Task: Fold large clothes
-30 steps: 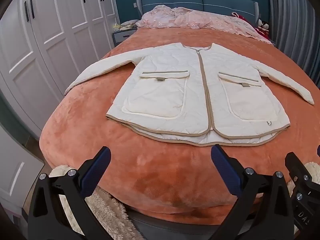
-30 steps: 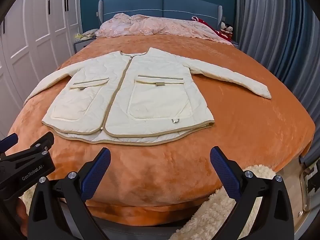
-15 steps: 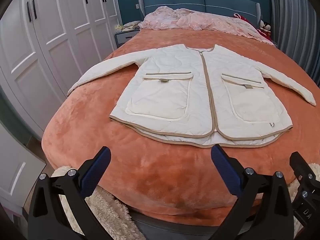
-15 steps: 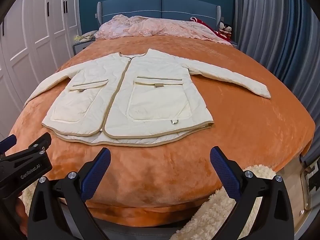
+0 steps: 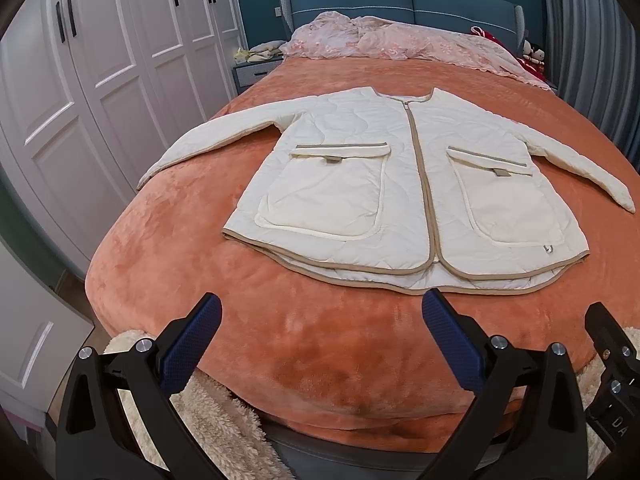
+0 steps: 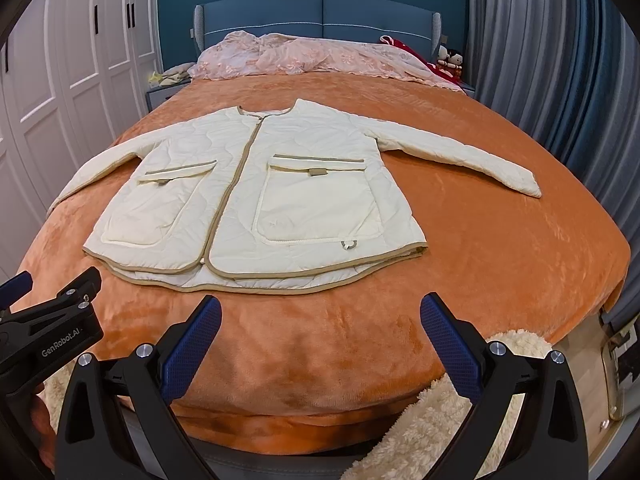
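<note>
A cream quilted jacket [image 5: 360, 184] with tan trim and two front pockets lies flat, front up, on the orange bed cover [image 5: 200, 272], sleeves spread out; it also shows in the right wrist view [image 6: 280, 196]. My left gripper [image 5: 320, 312] is open and empty, short of the jacket's hem, above the bed's foot edge. My right gripper [image 6: 320, 312] is open and empty, also short of the hem. The left gripper shows at the left edge of the right wrist view [image 6: 48, 320].
White wardrobe doors [image 5: 80, 80] stand along the left. A pink blanket [image 5: 400, 40] lies at the blue headboard. Grey curtains [image 6: 560, 60] hang on the right. A fluffy cream rug [image 5: 208, 420] lies on the floor at the bed's foot.
Both grippers have moved a little up and forward toward the bed; the jacket sits slightly higher and farther in view. Both stay open and empty.
</note>
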A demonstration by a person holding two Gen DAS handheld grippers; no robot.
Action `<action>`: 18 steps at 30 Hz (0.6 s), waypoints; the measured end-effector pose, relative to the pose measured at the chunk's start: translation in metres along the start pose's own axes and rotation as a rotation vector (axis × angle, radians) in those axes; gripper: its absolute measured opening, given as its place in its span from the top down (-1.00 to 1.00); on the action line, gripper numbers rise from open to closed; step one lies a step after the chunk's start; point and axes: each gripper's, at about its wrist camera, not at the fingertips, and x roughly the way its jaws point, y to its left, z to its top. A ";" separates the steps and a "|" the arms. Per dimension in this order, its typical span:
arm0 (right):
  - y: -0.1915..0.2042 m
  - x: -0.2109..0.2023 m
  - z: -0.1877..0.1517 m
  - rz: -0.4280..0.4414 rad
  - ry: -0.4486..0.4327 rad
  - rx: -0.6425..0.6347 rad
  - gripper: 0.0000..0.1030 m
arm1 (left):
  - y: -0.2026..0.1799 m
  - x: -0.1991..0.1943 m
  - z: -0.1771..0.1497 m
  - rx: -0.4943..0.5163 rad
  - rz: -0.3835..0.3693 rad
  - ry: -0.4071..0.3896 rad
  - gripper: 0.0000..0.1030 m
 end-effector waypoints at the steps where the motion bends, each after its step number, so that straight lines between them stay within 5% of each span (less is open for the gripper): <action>1: 0.000 0.000 0.000 0.001 0.000 0.000 -0.90 | 0.001 0.000 0.000 -0.001 0.001 0.000 -0.90; 18: -0.001 -0.001 0.002 0.001 -0.006 0.001 -0.90 | 0.002 0.000 -0.001 -0.004 0.010 -0.004 -0.90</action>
